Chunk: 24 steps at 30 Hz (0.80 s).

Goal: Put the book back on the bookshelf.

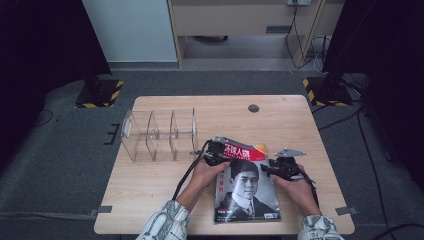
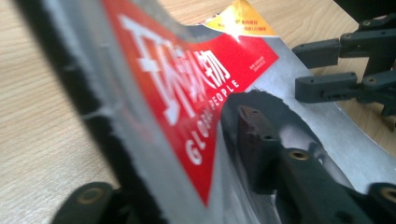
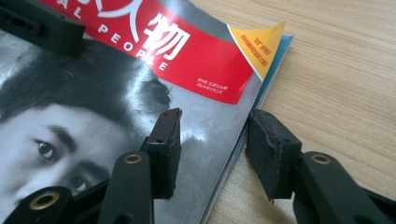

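Note:
A magazine point(image 1: 247, 187) with a red title band and a black-and-white portrait lies on the wooden table point(image 1: 150, 190), near its front edge. My left gripper point(image 1: 216, 152) is at the magazine's upper left corner, shut on it. In the left gripper view the cover point(image 2: 196, 84) curls up between the jaws of this gripper point(image 2: 163, 107). My right gripper point(image 1: 277, 167) is open at the right edge. In the right gripper view its jaws point(image 3: 215, 121) straddle that edge, one pad over the cover point(image 3: 93, 93) and the other over bare wood.
A clear plastic divider rack point(image 1: 157, 132) stands on the table's left half, just behind my left gripper. A small dark round cap point(image 1: 253, 108) sits near the far edge. Grey carpet surrounds the table, and black stands with striped bases rise at both far corners.

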Motion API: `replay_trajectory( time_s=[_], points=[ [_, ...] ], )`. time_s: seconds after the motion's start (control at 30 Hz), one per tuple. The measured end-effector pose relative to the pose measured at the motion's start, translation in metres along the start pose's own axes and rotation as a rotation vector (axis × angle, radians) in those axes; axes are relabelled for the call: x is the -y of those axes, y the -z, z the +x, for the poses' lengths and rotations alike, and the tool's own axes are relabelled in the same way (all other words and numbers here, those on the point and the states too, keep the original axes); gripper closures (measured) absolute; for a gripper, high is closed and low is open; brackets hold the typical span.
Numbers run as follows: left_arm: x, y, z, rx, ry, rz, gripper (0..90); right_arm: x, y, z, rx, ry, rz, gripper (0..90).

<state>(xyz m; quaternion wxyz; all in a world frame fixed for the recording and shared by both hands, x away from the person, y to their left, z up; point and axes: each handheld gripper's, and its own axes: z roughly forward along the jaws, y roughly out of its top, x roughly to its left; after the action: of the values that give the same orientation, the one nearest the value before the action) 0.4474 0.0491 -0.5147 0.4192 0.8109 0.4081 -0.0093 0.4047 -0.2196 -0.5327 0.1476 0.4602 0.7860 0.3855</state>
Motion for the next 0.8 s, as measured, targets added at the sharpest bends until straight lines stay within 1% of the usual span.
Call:
replay_trajectory(
  time_s=[0.07, 0.13, 0.17, 0.2, 0.23, 0.27, 0.3, 0.33, 0.37, 0.4, 0.43, 0.53, 0.6, 0.67, 0.7, 0.8],
  points=[
    [-0.001, 0.002, -0.002, 0.002, -0.001, -0.006, 77.6, 0.0, 0.0, 0.0, -0.005, -0.002, 0.001, 50.5],
    [-0.002, 0.004, -0.005, 0.0, -0.011, -0.006, 78.8, 0.0, -0.001, 0.001, -0.011, -0.003, 0.001, 47.0],
    [-0.002, 0.006, -0.007, 0.002, -0.018, -0.014, 79.5, 0.0, -0.001, 0.001, -0.019, 0.0, 0.002, 42.5],
    [-0.002, 0.006, -0.007, 0.002, -0.018, -0.014, 79.7, 0.0, -0.001, 0.001, -0.019, 0.0, 0.002, 42.5],
    [-0.003, 0.009, -0.009, 0.004, -0.024, -0.025, 80.0, -0.001, -0.002, 0.001, -0.025, -0.002, 0.002, 38.2],
    [-0.003, 0.009, -0.009, 0.004, -0.024, -0.025, 80.3, -0.001, -0.002, 0.001, -0.025, -0.002, 0.002, 38.2],
    [-0.004, 0.011, -0.012, 0.009, -0.032, -0.039, 80.6, -0.001, -0.002, 0.0, -0.027, -0.007, 0.004, 34.4],
    [-0.005, 0.013, -0.014, 0.01, -0.043, -0.042, 80.9, -0.001, -0.002, -0.001, -0.028, -0.009, 0.004, 32.7],
    [-0.005, 0.013, -0.014, 0.01, -0.043, -0.042, 81.2, -0.001, -0.002, -0.002, -0.027, -0.018, 0.003, 30.6],
    [-0.005, 0.015, -0.015, 0.012, -0.042, -0.048, 81.2, -0.001, -0.002, -0.002, -0.027, -0.018, 0.003, 30.6],
    [-0.006, 0.017, -0.016, 0.012, -0.049, -0.051, 81.4, -0.001, -0.001, -0.003, -0.028, -0.019, 0.002, 28.6],
    [-0.007, 0.023, -0.02, 0.019, -0.059, -0.065, 82.2, -0.002, 0.001, -0.005, -0.033, -0.039, -0.008, 25.6],
    [-0.01, 0.028, -0.022, 0.02, -0.067, -0.081, 83.0, -0.003, 0.002, -0.005, -0.039, -0.031, -0.018, 23.4],
    [-0.011, 0.03, -0.022, 0.02, -0.074, -0.084, 83.3, -0.003, 0.002, -0.005, -0.047, -0.029, -0.019, 23.0],
    [-0.012, 0.032, -0.023, 0.02, -0.078, -0.09, 83.8, -0.003, 0.003, -0.004, -0.056, -0.02, -0.027, 22.8],
    [-0.015, 0.037, -0.026, 0.022, -0.1, -0.104, 84.4, -0.004, 0.004, -0.003, -0.069, -0.029, -0.031, 22.6]
  ],
)
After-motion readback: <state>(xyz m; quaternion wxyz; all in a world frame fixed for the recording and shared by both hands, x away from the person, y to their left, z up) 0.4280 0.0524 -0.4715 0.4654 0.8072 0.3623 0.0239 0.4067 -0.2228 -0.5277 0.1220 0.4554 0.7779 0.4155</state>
